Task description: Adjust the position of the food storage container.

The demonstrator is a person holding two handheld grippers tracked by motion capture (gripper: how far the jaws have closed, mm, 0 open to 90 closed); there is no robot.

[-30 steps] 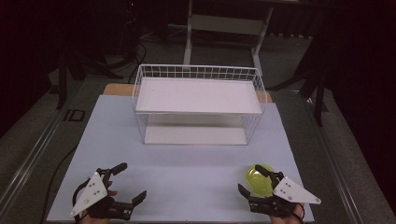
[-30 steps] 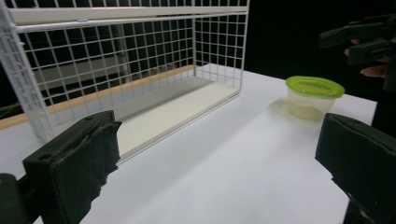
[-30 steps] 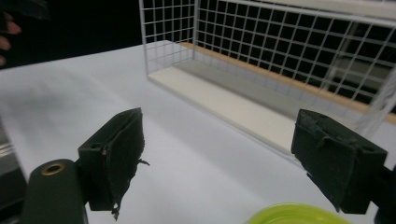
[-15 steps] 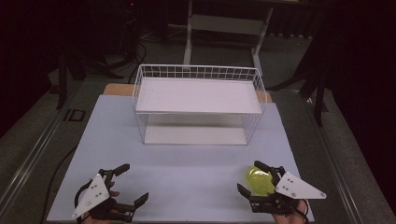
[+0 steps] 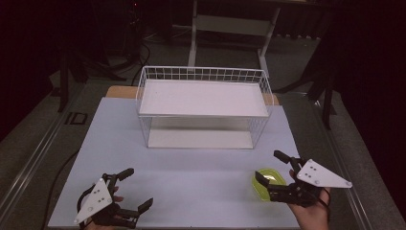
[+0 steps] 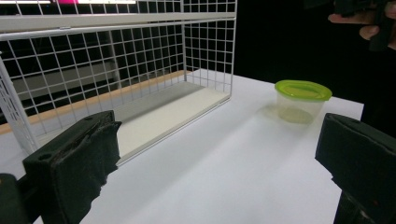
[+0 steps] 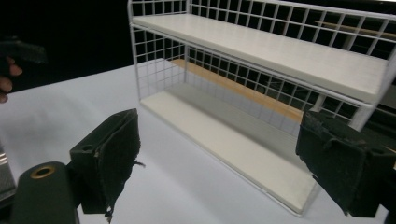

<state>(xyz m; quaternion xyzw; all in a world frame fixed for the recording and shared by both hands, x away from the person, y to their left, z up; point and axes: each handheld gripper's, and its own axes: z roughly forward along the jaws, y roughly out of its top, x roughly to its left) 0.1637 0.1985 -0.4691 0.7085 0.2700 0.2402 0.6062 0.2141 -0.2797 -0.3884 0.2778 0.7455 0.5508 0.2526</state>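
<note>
A clear tub with a green lid [image 5: 270,186] sits on the white tabletop [image 5: 191,167] near the front right; in the left gripper view the tub [image 6: 302,99] stands alone, untouched. My right gripper [image 5: 268,165] hovers open over the tub's far side and points left toward the white wire rack [image 5: 201,75]. In the right gripper view its jaws [image 7: 215,158] stand wide apart with nothing between them, facing the rack [image 7: 280,51]. My left gripper [image 5: 136,188] is open at the front left, empty, its jaws [image 6: 219,154] aimed across the table at the tub.
The two-level wire rack [image 6: 140,60] has white boards on both levels, bare, and stands at the table's far middle. A wooden strip [image 5: 119,91] shows behind it. Dark floor and metal stands lie beyond the table.
My right gripper has shifted to the right and slightly back, so more of the green-lidded tub shows beside it. The left gripper has barely moved.
</note>
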